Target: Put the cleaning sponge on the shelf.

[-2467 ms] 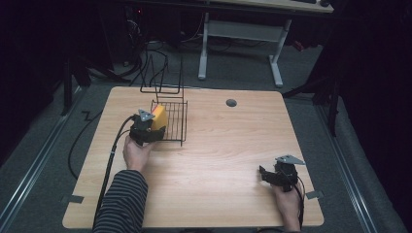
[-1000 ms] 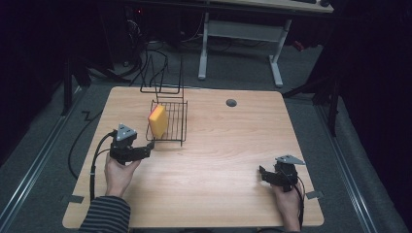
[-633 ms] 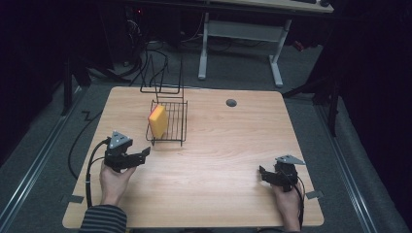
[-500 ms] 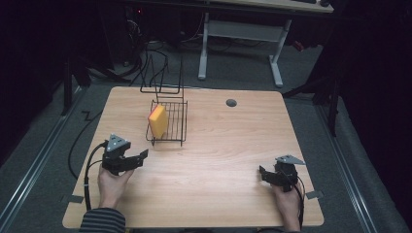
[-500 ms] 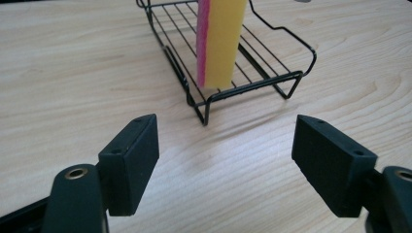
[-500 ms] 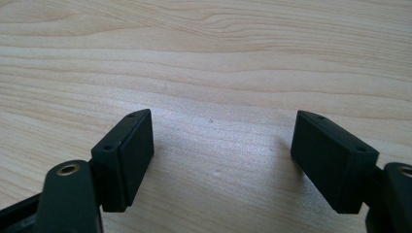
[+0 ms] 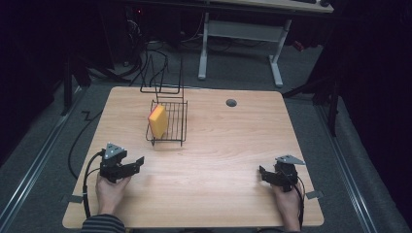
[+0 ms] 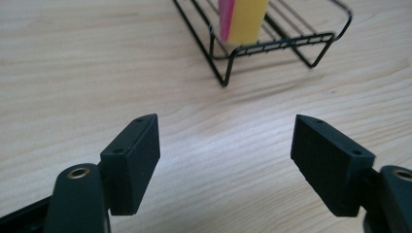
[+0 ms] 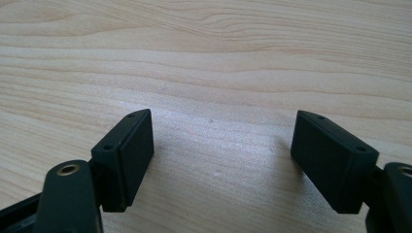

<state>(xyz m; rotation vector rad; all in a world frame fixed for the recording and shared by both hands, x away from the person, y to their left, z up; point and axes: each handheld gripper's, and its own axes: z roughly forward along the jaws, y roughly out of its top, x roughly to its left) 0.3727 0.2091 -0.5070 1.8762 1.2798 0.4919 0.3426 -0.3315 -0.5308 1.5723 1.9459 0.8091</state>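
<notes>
In the left gripper view the top edge cuts off the sponge and the wire rack.

Your left tongs hover open near the desk's left front corner; the yellow sponge stands upright in the wire rack toward the back edge.

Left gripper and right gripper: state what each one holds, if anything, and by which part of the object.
Nothing is held. The left gripper has open jaws over bare table, apart from the sponge standing in the wire rack. The right gripper is open too.
</notes>
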